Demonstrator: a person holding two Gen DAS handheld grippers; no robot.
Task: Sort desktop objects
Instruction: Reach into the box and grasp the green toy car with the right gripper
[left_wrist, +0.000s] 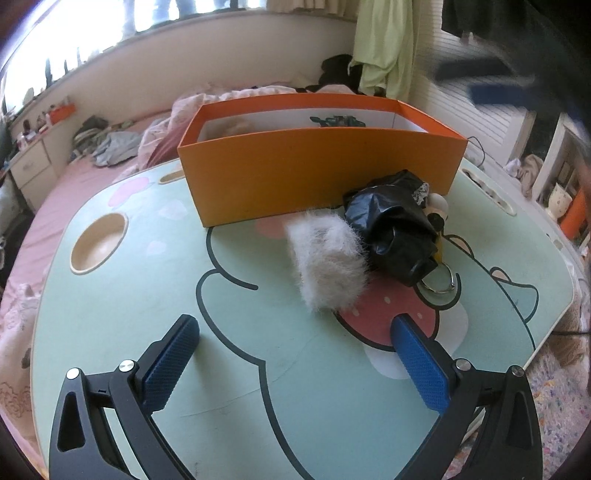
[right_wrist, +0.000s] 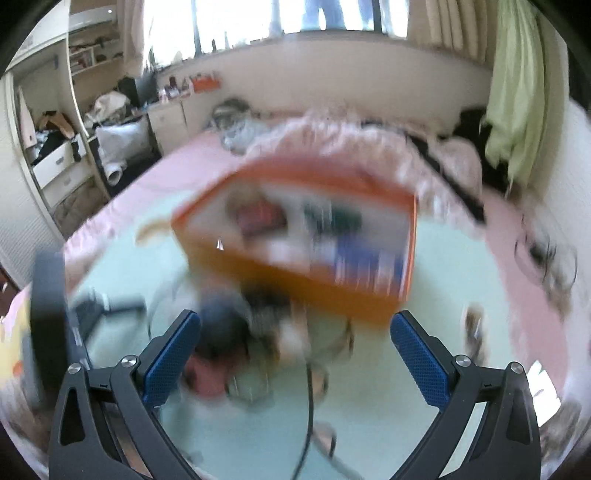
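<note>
An orange box (left_wrist: 317, 173) stands open on the cartoon-printed lap table (left_wrist: 147, 295). In front of it lie a white fluffy item (left_wrist: 328, 266), a black folded umbrella (left_wrist: 395, 229) and a metal ring (left_wrist: 441, 282). My left gripper (left_wrist: 295, 350) is open and empty, low over the table, just short of the fluffy item. The right wrist view is motion-blurred: the orange box (right_wrist: 306, 258) holds several items, dark objects (right_wrist: 236, 325) lie before it. My right gripper (right_wrist: 295, 347) is open and empty above them.
The table has a round cup recess (left_wrist: 99, 243) at its left. It stands on a pink bed (left_wrist: 74, 184) with heaped bedding and clothes (left_wrist: 107, 140). A white drawer unit (left_wrist: 31, 170) is at far left. A black cable (right_wrist: 308, 406) crosses the table.
</note>
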